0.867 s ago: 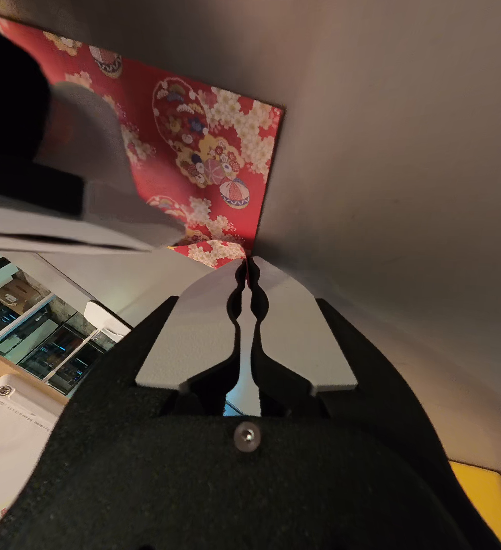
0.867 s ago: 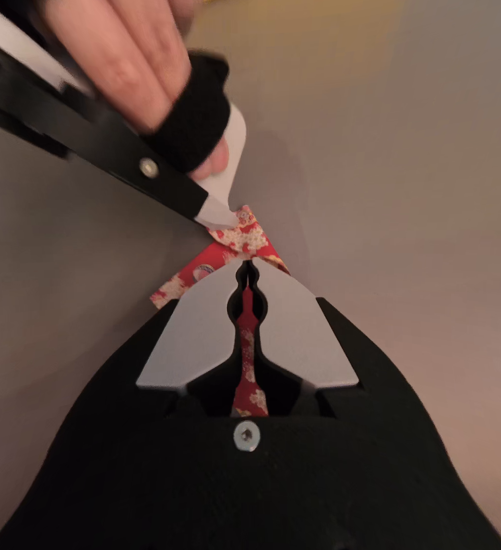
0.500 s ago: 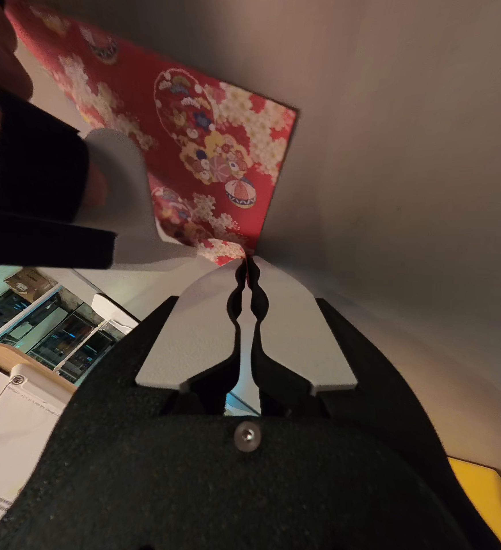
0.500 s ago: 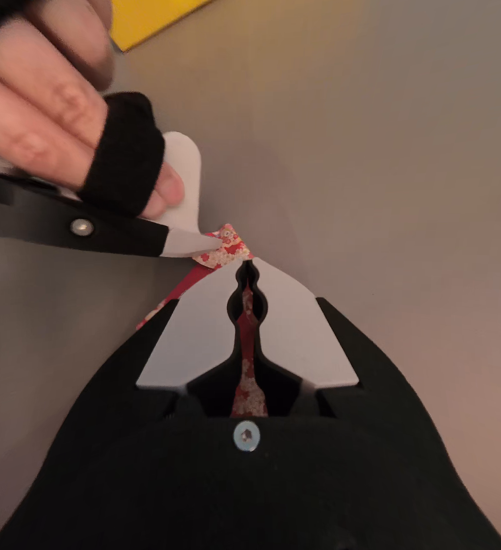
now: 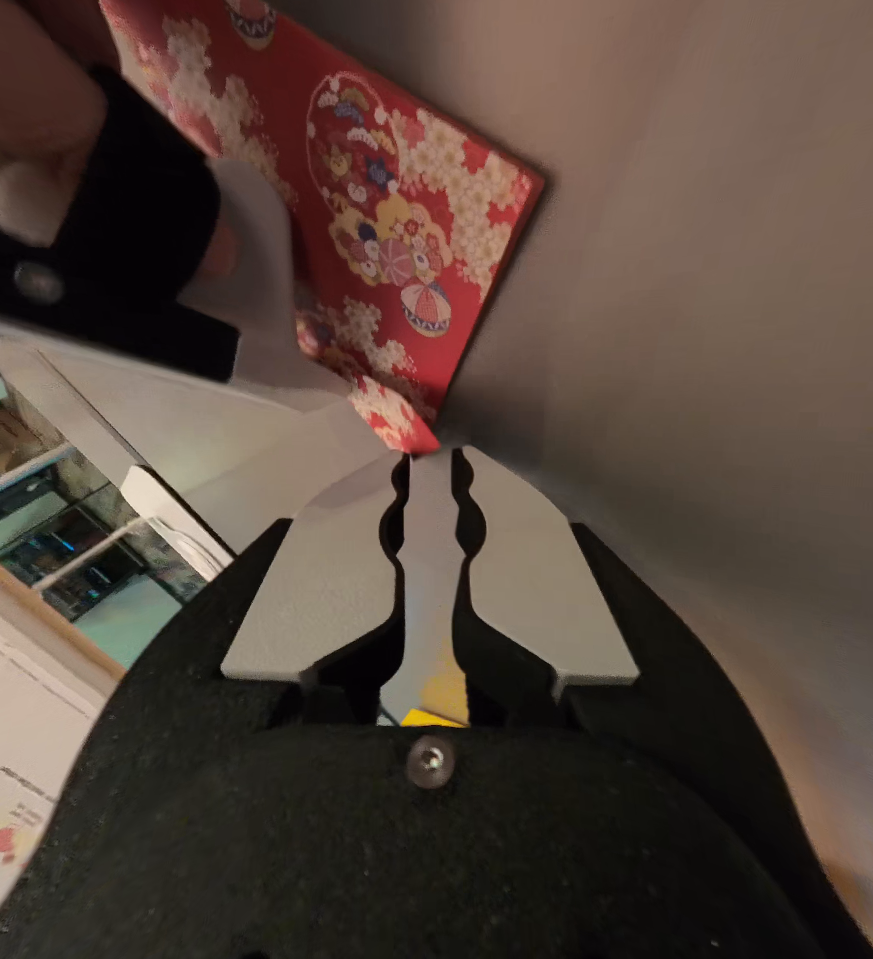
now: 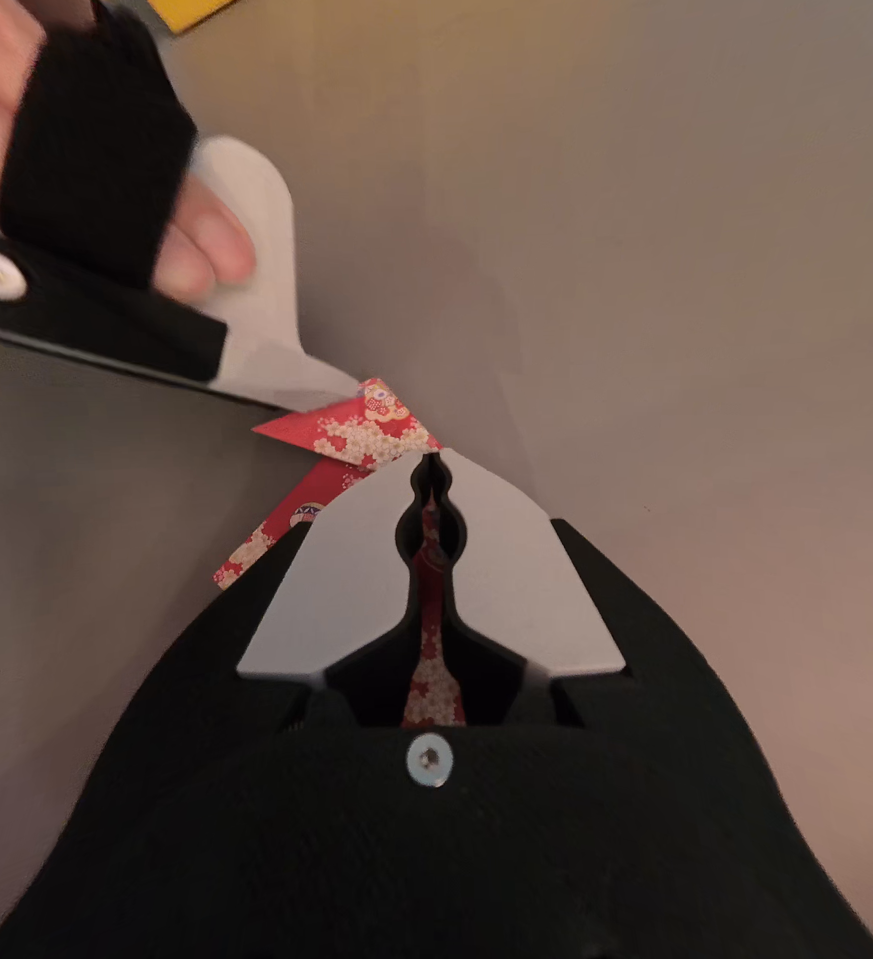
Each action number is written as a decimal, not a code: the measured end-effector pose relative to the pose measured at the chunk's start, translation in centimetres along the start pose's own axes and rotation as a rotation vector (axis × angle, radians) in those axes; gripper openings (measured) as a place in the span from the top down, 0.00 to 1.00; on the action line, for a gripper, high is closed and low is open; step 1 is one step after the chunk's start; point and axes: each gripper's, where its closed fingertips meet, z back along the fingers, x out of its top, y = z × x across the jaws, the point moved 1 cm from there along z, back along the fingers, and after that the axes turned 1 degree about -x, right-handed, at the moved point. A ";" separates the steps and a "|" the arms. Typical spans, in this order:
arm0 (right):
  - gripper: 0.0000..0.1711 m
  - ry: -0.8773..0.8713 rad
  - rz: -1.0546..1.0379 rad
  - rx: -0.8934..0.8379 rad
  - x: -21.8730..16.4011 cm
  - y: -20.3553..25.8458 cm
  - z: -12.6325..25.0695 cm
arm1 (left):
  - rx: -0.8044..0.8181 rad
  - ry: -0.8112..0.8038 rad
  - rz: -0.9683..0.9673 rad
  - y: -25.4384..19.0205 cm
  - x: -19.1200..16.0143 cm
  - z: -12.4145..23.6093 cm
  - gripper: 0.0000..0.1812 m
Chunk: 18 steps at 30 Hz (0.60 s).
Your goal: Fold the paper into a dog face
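The right gripper is clenched on the red floral paper, which lies on the grey desk. Beyond the paper corner, the left gripper stands released, fingertips slightly apart, just beside that corner.

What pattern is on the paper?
Red paper printed with white blossoms and colourful ornamental balls; clearest in the left wrist view.

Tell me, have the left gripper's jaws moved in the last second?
Yes. Against the fixed screw on its body, the left gripper has spread its jaws sideways, leaving a gap below the red paper.
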 end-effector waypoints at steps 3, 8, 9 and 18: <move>0.98 0.013 0.012 -0.018 -0.1 0.0 -0.1 | -0.011 -0.066 0.096 0.4 -0.7 1.4 0.92; 0.98 0.018 0.014 -0.027 -0.1 0.0 -0.1 | -0.121 -0.409 0.461 2.9 1.6 3.4 1.00; 0.98 0.018 0.010 -0.027 -0.1 -0.1 -0.1 | -0.151 -0.464 0.523 3.2 2.3 3.3 1.00; 0.99 0.010 -0.016 -0.007 0.0 -0.1 -0.1 | -0.221 -0.419 0.587 1.8 2.2 -1.4 1.00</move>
